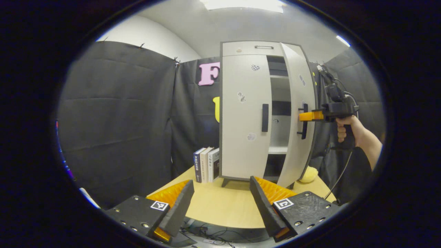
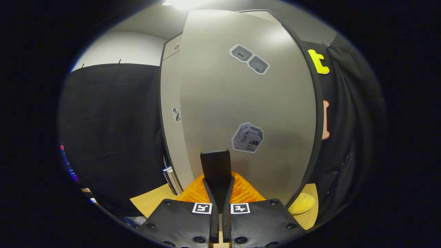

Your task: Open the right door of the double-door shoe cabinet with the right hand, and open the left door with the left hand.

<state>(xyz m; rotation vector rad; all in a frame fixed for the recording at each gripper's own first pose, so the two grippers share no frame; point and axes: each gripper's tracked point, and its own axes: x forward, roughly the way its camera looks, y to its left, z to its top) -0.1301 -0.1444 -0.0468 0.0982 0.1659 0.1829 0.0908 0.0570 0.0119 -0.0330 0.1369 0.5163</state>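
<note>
right gripper view: right gripper (image 2: 218, 186) clamps door handle (image 2: 216, 167).

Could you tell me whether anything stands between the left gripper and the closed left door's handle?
Nothing visible does: the open left gripper faces the black vertical handle on the white left door across bare wooden tabletop.

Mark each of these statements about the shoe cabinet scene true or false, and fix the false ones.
1. The right door stands partly open. True.
2. The left door is wide open. False: it is closed, its handle untouched.
3. The right gripper is shut on the right door handle. True.
4. The left gripper grips a book. False: its fingers are open, holding nothing.
5. Books stand left of the cabinet. True.
</note>
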